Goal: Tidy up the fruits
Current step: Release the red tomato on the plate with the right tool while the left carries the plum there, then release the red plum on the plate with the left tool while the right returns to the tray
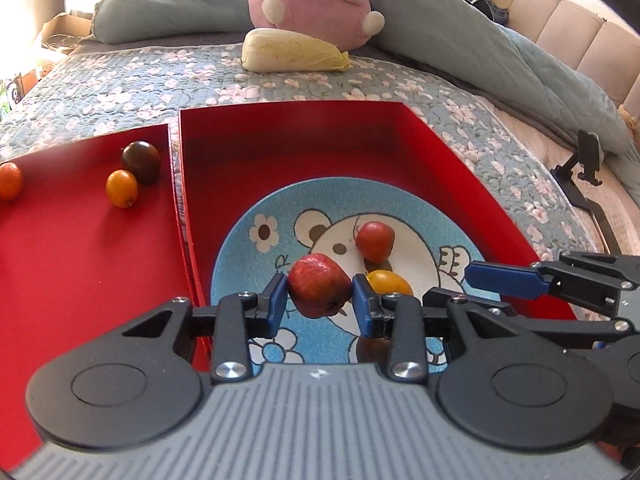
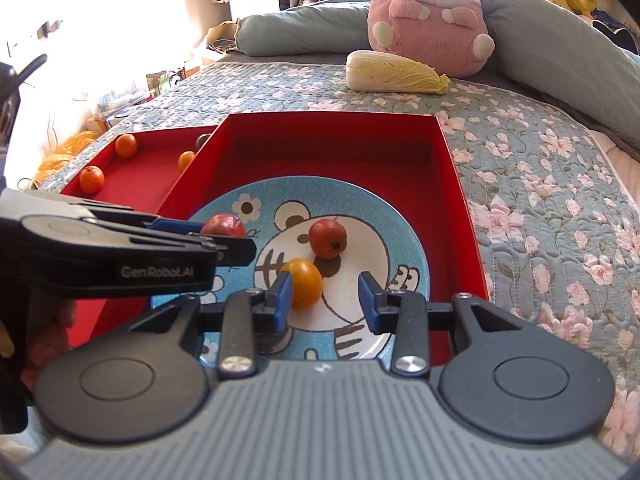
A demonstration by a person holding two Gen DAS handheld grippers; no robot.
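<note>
My left gripper point(image 1: 320, 295) is shut on a red fruit point(image 1: 318, 290), held just above the blue cartoon plate point(image 1: 240, 264). The plate lies in the deep red box point(image 1: 280, 140). On it rest a second red fruit point(image 1: 375, 241) and a yellow fruit point(image 1: 389, 282). In the right wrist view my right gripper point(image 2: 326, 298) stands open over the plate point(image 2: 400, 232). The yellow fruit point(image 2: 304, 283) lies by its left pad, with the other red fruit point(image 2: 327, 238) beyond. The left gripper's fingers point(image 2: 176, 225) reach in from the left with their fruit point(image 2: 224, 226).
A shallow red tray point(image 1: 80, 260) left of the box holds a dark fruit point(image 1: 141, 161) and two orange ones point(image 1: 122, 188). Behind on the flowered quilt lie a cabbage point(image 1: 294, 51), a pink plush toy point(image 1: 316, 0) and a long grey-blue bolster. A black stand point(image 1: 580, 176) sits at the right.
</note>
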